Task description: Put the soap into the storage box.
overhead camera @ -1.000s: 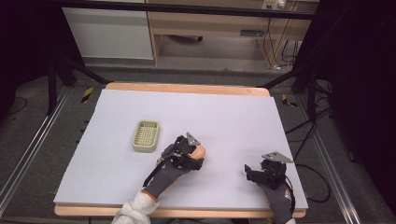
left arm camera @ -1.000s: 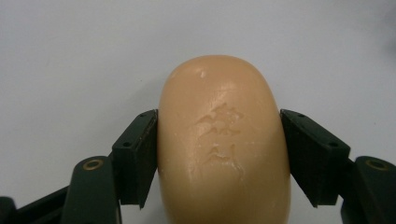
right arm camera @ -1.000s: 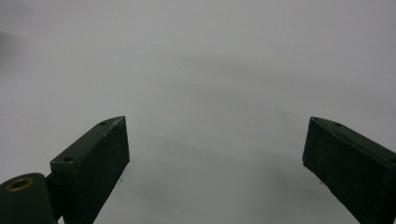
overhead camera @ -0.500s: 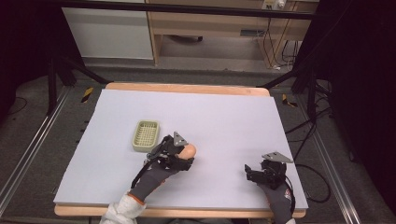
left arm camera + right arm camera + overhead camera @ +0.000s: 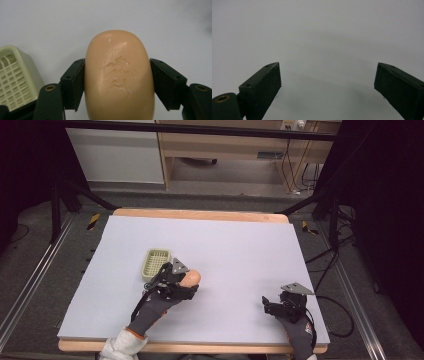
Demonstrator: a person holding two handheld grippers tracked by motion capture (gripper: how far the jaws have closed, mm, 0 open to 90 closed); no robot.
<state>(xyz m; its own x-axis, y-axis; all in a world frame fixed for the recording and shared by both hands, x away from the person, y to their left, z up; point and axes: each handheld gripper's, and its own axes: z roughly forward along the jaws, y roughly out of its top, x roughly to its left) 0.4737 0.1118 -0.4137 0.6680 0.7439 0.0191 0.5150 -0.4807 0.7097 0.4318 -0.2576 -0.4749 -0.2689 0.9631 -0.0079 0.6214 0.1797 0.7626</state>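
In the high view, your left claw (image 5: 189,281) holds the soap bar (image 5: 192,278) just above the lavender surface (image 5: 240,245), just beside the pale green soap dish (image 5: 155,263), which sits at the claw's left; your right claw (image 5: 272,305) rests well apart at the near right edge. In the left gripper view, the jaws are closed against the two long flanks of the soap bar (image 5: 118,75), gripping it at about mid-length, with the soap dish (image 5: 15,80) at the lower left. Treat the bar as a rigid but dentable solid of moderate weight: its glossy, rounded skin is likely slippery, so keep the pads square on the flattest part of the flanks and avoid squeezing hard enough to make it shoot forward. In the right gripper view, the right claw (image 5: 327,82) stands wide apart with nothing between its jaws, above bare surface (image 5: 324,30).
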